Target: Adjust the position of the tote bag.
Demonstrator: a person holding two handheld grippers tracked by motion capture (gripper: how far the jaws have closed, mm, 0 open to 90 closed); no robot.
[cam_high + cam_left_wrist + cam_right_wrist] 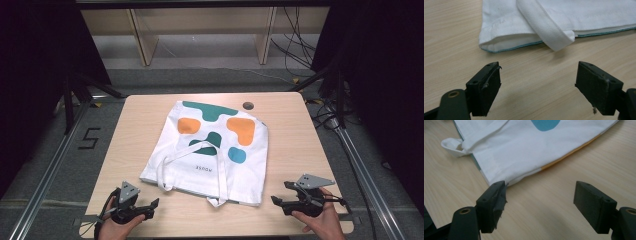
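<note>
Right now tote bag (210,150) lies flat btwn & just ahead of both spread-open claws, left claw (150,207) nr its left open-end corner, right claw (281,196) nr the right one.

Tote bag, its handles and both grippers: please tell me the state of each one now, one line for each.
Tote bag: lying flat on the table, printed side up, its open edge toward the person.
Handles: loose, lying on the bag, one loop past its near edge.
Left gripper: open, holding nothing, short of the bag's near left corner.
Right gripper: open, holding nothing, near the bag's near right corner.
</note>
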